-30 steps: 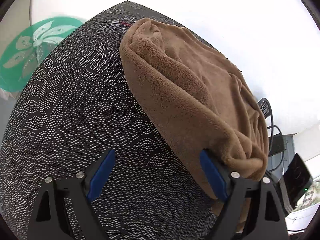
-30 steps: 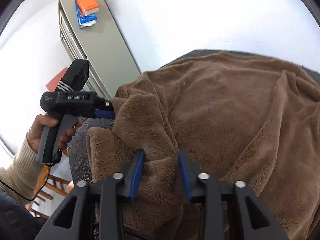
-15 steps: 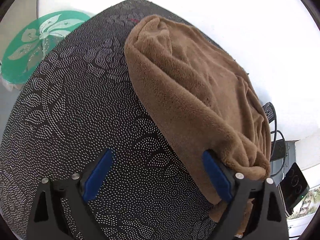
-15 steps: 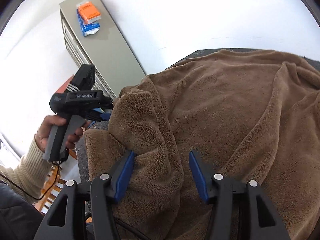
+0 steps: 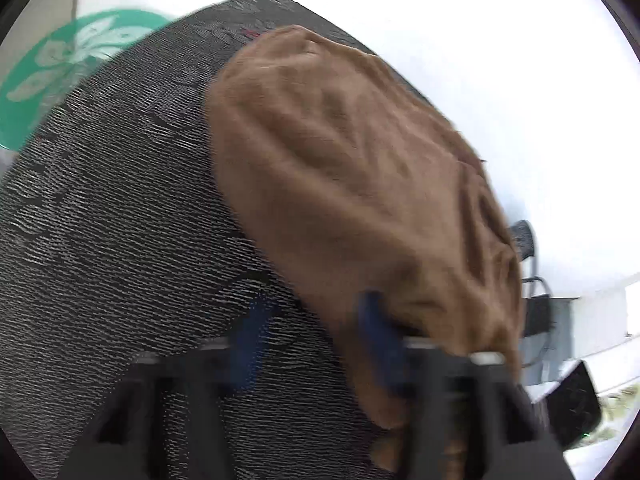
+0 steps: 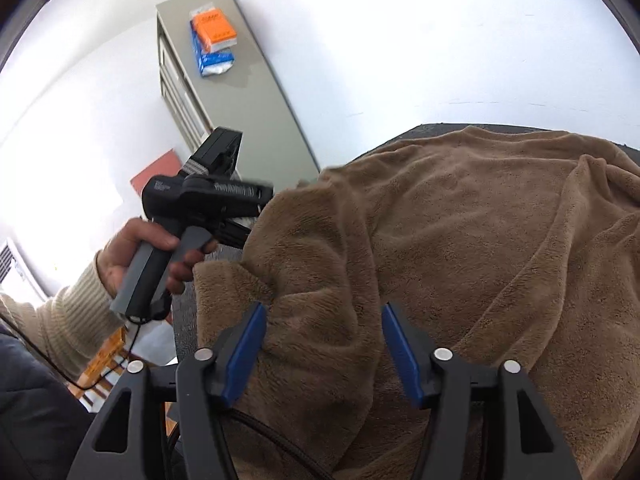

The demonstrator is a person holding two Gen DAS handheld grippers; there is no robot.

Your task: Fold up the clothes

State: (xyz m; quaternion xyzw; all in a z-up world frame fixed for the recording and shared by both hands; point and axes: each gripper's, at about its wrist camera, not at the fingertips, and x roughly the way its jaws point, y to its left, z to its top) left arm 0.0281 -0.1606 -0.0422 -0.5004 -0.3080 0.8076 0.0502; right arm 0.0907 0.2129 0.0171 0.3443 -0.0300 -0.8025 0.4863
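A brown fleece garment (image 5: pixel 352 168) lies bunched on the dark patterned tablecloth (image 5: pixel 120 240). In the blurred left wrist view my left gripper (image 5: pixel 314 338) is at the garment's near edge with its jaws closing. The fleece edge lies against the right pad, while the left pad stands over bare cloth. In the right wrist view my right gripper (image 6: pixel 322 350) has its jaws opening, with a thick fold of the garment (image 6: pixel 460 240) between them. A hand (image 6: pixel 152 256) holds the left gripper's black body (image 6: pixel 200 196), whose fingertips are hidden behind the fleece.
A grey cabinet (image 6: pixel 240 92) with orange and blue packets (image 6: pixel 212 36) stands by the white wall. A green disc with a white flower (image 5: pixel 60 72) lies beyond the table's far left. Black devices and cables (image 5: pixel 572 400) sit past the right edge. A wooden chair (image 6: pixel 104 360) stands below.
My left jaws have gone from wide apart to much narrower at the fleece edge, and that view is now blurred. My right jaws have spread wider around the fold.
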